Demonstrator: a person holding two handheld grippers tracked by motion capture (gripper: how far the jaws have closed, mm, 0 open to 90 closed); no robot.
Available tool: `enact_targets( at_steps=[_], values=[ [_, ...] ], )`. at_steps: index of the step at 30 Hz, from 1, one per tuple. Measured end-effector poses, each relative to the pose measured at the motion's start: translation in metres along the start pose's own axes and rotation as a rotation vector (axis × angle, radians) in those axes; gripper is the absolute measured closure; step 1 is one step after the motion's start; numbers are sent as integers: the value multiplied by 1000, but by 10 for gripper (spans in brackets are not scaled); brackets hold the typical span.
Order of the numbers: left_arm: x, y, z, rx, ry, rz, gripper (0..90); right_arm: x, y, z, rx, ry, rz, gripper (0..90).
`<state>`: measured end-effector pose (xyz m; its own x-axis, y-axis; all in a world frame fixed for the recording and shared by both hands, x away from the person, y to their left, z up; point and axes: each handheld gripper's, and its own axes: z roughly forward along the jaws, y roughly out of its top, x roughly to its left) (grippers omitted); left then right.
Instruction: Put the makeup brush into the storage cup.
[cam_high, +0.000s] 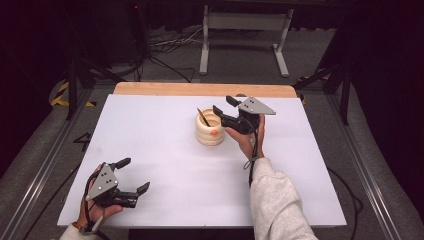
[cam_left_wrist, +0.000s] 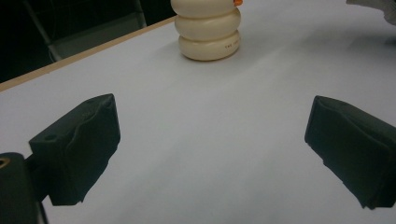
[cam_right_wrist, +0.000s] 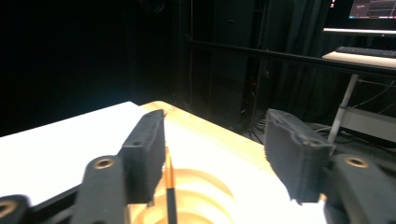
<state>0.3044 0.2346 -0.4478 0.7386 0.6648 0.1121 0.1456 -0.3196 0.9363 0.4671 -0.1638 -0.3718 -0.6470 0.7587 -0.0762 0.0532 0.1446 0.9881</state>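
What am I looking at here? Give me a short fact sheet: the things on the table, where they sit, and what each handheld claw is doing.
Surface: white table
Main thing: cream ribbed holder, standing upright near the middle of the table
Inside it: a pencil, leaning
Detail: small orange spot on the holder's side
Right gripper: above the holder's right rim, jaws apart, pads not pressing the pencil
Left gripper: near the table's front left corner, jaws wide apart, nothing between them
Hands: one on each gripper
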Motion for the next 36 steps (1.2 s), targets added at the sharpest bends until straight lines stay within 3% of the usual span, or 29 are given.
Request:
enact_targets(
  at_steps=[10,20,24,36],
  values=[
    [0,0,0,5,-3,-4,41,3,0,2,34,-54,-51,130],
    [0,0,0,3,-1,0,40,3,0,1,57,-65,-63,17],
    [0,0,0,1,-1,1,41,6,1,2,70,-74,-100,14],
    [-1,0,-1,2,0,-2,40,10,2,0,82,-86,-128,29]
  ],
)
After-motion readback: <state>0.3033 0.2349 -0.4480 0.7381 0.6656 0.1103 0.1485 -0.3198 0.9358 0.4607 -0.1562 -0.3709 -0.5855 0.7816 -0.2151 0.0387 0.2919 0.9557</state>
